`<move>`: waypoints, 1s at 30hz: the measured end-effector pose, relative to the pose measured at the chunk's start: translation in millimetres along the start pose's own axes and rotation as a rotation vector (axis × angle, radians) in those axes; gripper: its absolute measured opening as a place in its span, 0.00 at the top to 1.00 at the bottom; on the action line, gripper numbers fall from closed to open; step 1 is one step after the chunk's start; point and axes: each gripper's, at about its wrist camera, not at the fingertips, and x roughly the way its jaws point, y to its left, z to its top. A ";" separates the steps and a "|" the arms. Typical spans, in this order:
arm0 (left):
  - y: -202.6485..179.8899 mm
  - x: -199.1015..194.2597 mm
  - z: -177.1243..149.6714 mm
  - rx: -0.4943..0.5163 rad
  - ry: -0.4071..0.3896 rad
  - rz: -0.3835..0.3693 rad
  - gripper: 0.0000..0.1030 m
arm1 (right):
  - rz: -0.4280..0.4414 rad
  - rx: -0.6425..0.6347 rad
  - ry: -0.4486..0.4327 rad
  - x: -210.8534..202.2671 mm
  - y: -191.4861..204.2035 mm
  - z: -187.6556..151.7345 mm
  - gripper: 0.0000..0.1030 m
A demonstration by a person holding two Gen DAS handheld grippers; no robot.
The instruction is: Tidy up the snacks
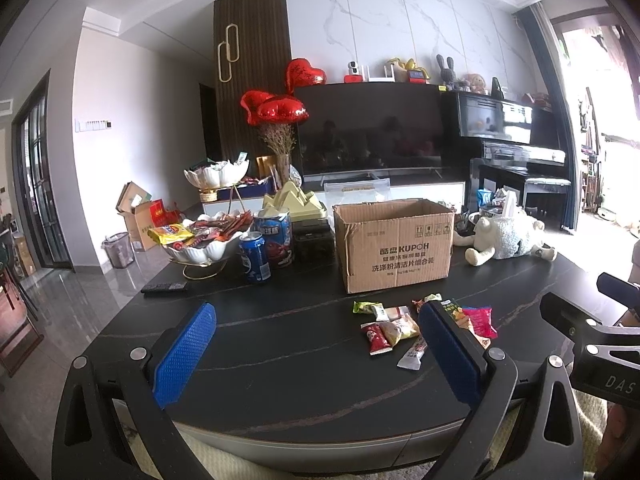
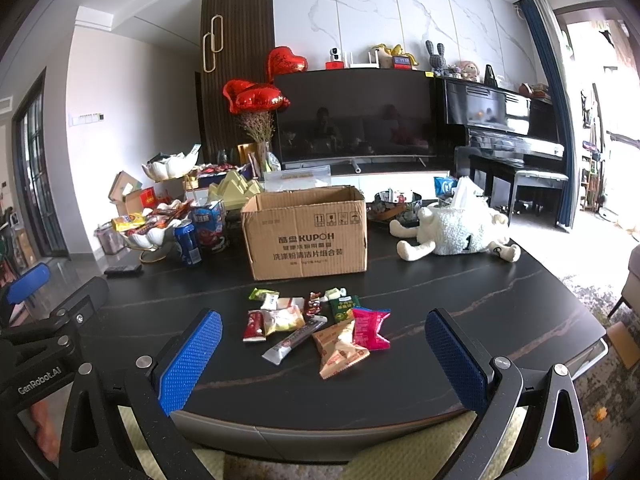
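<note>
Several small snack packets (image 2: 316, 326) lie loose on the dark table (image 2: 500, 300), in front of an open cardboard box (image 2: 308, 232). Among them are a pink packet (image 2: 370, 326), an orange packet (image 2: 340, 350) and a grey stick packet (image 2: 294, 340). The pile (image 1: 394, 332) and the box (image 1: 394, 244) also show in the left wrist view. My left gripper (image 1: 316, 354) is open and empty, near the table's front edge, left of the pile. My right gripper (image 2: 324, 360) is open and empty, just in front of the pile.
A white tiered bowl of snacks (image 1: 204, 240), a blue can (image 1: 254, 258) and a tin (image 1: 276, 236) stand at the table's left. A remote (image 1: 164, 287) lies near the left edge. A plush sheep (image 2: 456, 236) lies at the right. A TV (image 2: 356, 116) stands behind.
</note>
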 end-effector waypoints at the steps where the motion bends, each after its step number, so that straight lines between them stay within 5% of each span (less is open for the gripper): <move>1: 0.2 -0.1 0.2 0.000 0.000 0.000 0.00 | 0.001 0.000 0.000 -0.7 0.0 0.2 0.00; 18: -6.7 14.9 -7.4 0.020 0.064 -0.035 0.00 | -0.005 0.001 0.022 -3.8 -2.4 4.3 0.00; 30: -32.6 67.7 -23.2 0.135 0.165 -0.150 0.03 | -0.011 -0.003 0.141 54.1 -16.6 -17.3 0.05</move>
